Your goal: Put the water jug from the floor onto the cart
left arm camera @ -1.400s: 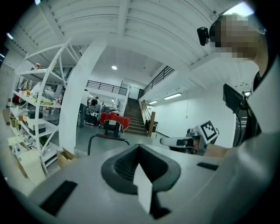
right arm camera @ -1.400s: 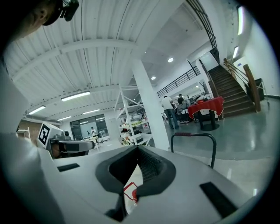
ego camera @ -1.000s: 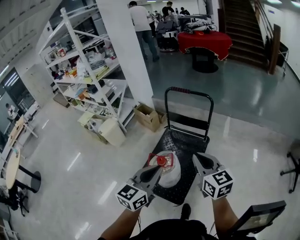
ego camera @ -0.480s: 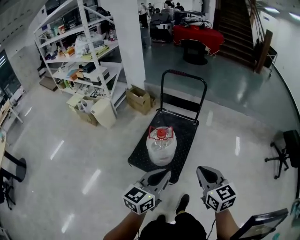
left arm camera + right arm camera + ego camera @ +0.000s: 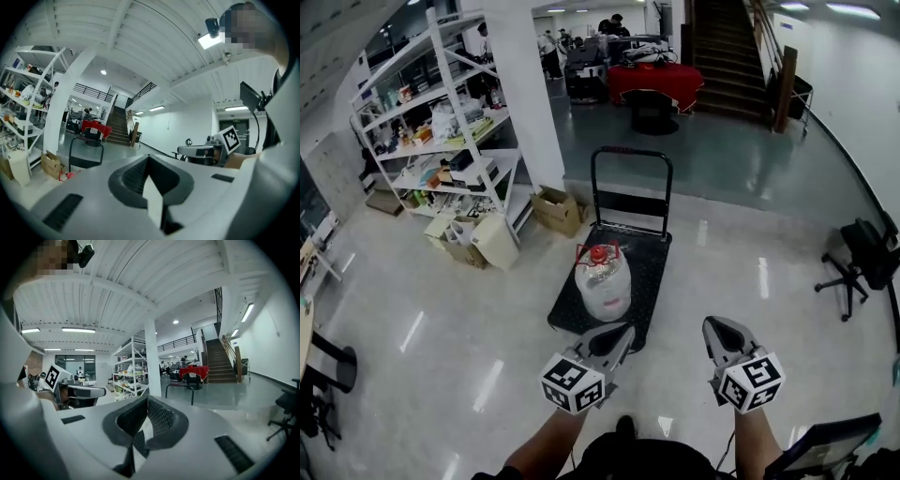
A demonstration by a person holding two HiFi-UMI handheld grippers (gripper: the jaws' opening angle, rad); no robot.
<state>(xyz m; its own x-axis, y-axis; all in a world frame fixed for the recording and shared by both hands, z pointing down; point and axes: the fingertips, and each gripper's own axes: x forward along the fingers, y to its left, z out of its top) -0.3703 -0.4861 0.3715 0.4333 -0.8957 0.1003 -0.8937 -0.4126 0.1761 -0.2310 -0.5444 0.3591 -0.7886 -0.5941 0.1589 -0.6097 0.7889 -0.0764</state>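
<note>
The water jug [image 5: 601, 281] stood upright on the black deck of the cart [image 5: 653, 265], towards its near left part, with a red cap and a red carrying loop at the top. The cart's push handle [image 5: 630, 153] rose at the far end, away from the person.

The person held both tools out in front, on the near side of the cart. The left tongs [image 5: 622, 332] were pressed together with nothing between them, and their tip sat close to the cart's near edge but apart from the jug. The right tongs [image 5: 713, 325] were likewise closed tight and empty, out to the right of the cart over the bare floor [image 5: 469, 319]. Each tool's own camera showed its two ribbed pads meeting along a single seam.

To the left of the cart stood a white shelf rack [image 5: 441, 122] loaded with assorted goods, with a few boxes on the floor at its foot and an open cardboard box [image 5: 555, 208] just beside the white pillar [image 5: 530, 84]. Far off, past the cart, there was a desk under a red cloth [image 5: 654, 80], with people around it. A staircase [image 5: 727, 52] climbed at the far right. A black office chair [image 5: 862, 258] stood well off to the right on the pale glossy floor.
</note>
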